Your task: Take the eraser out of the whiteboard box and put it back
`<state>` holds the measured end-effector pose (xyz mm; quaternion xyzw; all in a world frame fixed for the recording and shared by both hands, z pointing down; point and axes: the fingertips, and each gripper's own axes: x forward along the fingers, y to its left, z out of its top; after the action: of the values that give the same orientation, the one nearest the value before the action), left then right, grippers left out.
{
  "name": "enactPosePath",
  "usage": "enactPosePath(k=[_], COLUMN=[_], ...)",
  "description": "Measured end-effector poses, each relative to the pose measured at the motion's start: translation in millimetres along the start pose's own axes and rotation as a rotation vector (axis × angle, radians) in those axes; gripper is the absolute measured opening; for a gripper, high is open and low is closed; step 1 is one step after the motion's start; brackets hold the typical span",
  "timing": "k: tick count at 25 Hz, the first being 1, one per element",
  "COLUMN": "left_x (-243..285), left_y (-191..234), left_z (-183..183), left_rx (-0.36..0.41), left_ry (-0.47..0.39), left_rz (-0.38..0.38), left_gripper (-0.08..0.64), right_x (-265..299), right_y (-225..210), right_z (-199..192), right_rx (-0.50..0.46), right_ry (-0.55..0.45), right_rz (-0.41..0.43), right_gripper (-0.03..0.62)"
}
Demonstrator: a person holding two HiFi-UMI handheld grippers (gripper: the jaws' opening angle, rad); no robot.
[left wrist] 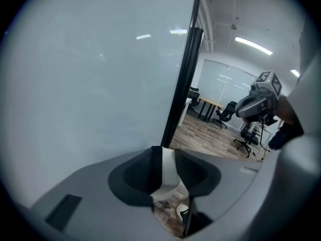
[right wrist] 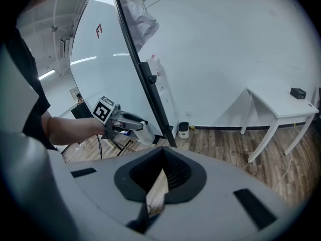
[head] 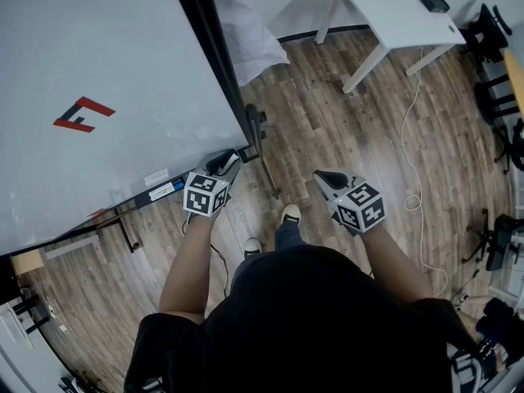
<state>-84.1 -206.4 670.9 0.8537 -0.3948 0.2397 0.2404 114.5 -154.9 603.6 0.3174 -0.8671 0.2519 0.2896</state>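
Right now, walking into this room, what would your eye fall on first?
The large glossy white whiteboard with a red-and-black logo fills the left of the head view, above the brown wooden plank floor. By its lower corner the left gripper has its fingers shut on a small white block, likely the eraser; the right gripper hangs beside it, shut and empty.

Glossy whiteboard (head: 98, 64), matt wood-grain floor (head: 344, 129).
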Motion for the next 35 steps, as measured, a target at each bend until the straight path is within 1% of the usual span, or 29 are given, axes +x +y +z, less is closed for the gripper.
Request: enactPosePath(k=[5,8,13,20,26,35], left_x=[-1.9,-3.7,-10.8,-27.3,-42.0,-63.1], left_y=[-2.7,-4.1,-3.1,-3.5,-9.0,-21.1], left_z=[-2.5,-2.1,8.8,20.8,29.6,44.5], left_rx=[-0.012,-0.008,-0.005,-0.020,-0.001,0.036], left_ry=[0.013,0.014,-0.013,-0.052,-0.075,-0.134], left_rz=[-0.003,-0.013,-0.006,-0.002,-0.012,-0.013], left_gripper=[0.147,0.147,0.146,0.146,0.146,0.146], right_x=[-4.6,-7.1,-9.6,-11.8,-17.3,-31.9], right_y=[6.2,10.9,12.2,28.2,39.4,48.3], right_z=[-2.0,-3.5,-1.9,4.5,7.5,8.2], right_rx=[0.000,-0.018,-0.020,-0.043,-0.055,-0.050], right_ry=[0.002,0.011,0.001,-0.019,-0.039,-0.075], right_rz=[0.007,0.016,0.013,0.016,0.007,-0.013], right_gripper=[-0.008,-0.008,-0.008,-0.008,-0.008,-0.008])
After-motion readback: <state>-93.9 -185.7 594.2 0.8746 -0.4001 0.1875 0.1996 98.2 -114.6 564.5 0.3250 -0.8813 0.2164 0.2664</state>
